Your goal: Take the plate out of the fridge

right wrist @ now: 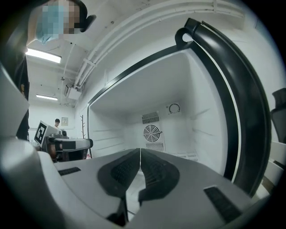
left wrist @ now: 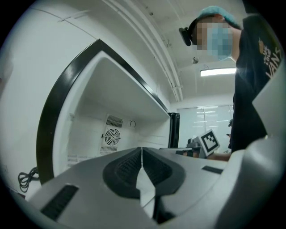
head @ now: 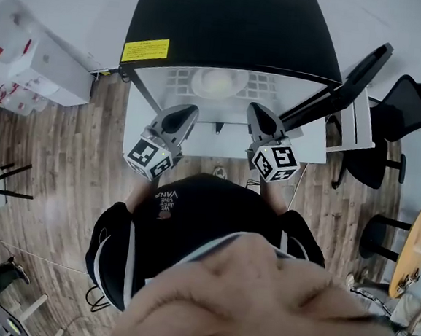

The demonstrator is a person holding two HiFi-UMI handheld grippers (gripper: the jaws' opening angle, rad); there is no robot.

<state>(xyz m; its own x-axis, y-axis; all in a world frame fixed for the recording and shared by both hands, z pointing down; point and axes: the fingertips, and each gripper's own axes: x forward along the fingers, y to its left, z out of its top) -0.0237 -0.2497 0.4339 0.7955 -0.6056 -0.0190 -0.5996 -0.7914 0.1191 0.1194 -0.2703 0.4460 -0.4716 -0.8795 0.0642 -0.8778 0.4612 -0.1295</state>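
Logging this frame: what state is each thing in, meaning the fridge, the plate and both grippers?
fridge: open, its door swung wide to the right in the head view.
plate: inside the fridge on the wire shelf, not gripped.
left gripper: shut, nothing between its jaws.
right gripper: shut, nothing between its jaws.

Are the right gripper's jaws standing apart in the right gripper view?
No: the right gripper has its jaws pressed together along one thin seam, with nothing between them.
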